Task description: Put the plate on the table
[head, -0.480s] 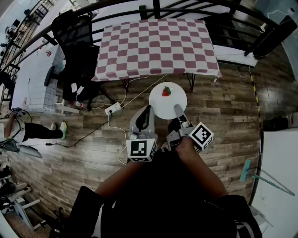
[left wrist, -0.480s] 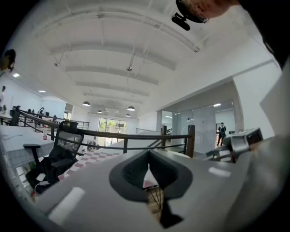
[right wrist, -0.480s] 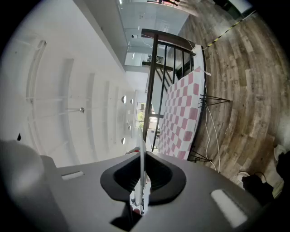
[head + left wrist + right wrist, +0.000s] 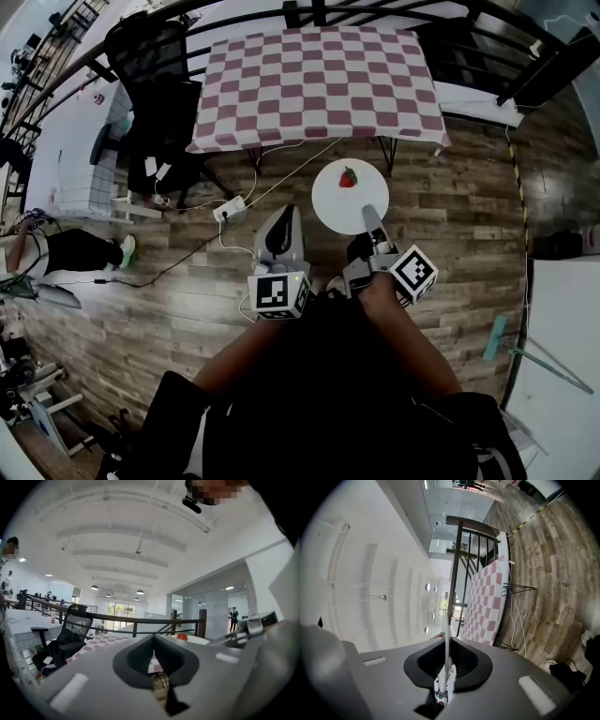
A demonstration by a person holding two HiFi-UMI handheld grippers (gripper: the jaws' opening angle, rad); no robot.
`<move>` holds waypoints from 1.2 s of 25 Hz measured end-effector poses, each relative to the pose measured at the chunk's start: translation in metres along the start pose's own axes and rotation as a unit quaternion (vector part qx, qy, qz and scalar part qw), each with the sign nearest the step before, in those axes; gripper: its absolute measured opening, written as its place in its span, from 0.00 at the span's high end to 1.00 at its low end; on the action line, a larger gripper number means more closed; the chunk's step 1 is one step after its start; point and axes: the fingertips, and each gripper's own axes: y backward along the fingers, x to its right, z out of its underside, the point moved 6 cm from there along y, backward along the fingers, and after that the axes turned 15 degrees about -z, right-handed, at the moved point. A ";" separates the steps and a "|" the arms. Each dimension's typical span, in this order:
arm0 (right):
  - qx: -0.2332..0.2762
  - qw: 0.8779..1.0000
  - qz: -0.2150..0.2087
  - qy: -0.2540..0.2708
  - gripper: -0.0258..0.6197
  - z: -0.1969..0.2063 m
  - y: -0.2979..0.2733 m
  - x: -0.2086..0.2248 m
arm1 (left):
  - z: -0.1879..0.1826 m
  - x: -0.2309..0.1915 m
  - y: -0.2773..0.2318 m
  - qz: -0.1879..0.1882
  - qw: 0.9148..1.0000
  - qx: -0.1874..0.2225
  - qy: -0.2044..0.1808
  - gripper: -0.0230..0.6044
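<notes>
Two handheld grippers reach forward, seen from above. The right gripper (image 4: pixel 368 216) has its jaws nearly together, pinching the near rim of a plate (image 4: pixel 333 202). In the right gripper view that rim shows edge-on as a thin white blade standing between the pads. The left gripper (image 4: pixel 284 217), just beside the plate's left edge, has its jaws closed together with nothing between them.

Since half a second ago, the plate has travelled forward and a little to the right, towards the table (image 4: pixel 319 84). The left gripper has gone forward alongside it. The plate is now near the table's front edge but not over it. It hangs in the air above the wooden floor (image 4: pixel 450 216), so the carry looks partly done, with the last reach and the lowering not yet made.

The plate is round, plain white and roughly level. A single red strawberry (image 4: pixel 348 176) sits on its far half, clear of the jaws. The table ahead wears a red-and-white checked cloth whose top looks bare.
</notes>
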 end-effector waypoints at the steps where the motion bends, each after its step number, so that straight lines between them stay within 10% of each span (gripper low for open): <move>1: 0.003 1.000 -0.003 0.001 0.93 -0.002 0.001 -0.001 | -0.001 -0.004 0.001 -0.005 1.000 0.002 0.000 0.95; 11: 0.013 1.000 0.011 0.016 0.93 -0.015 -0.001 0.010 | 0.014 -0.033 -0.005 -0.020 1.000 -0.014 -0.006 0.95; 30: -0.024 0.999 0.032 -0.032 0.93 -0.026 -0.189 0.034 | -0.012 -0.067 -0.194 0.023 0.999 0.011 0.019 0.95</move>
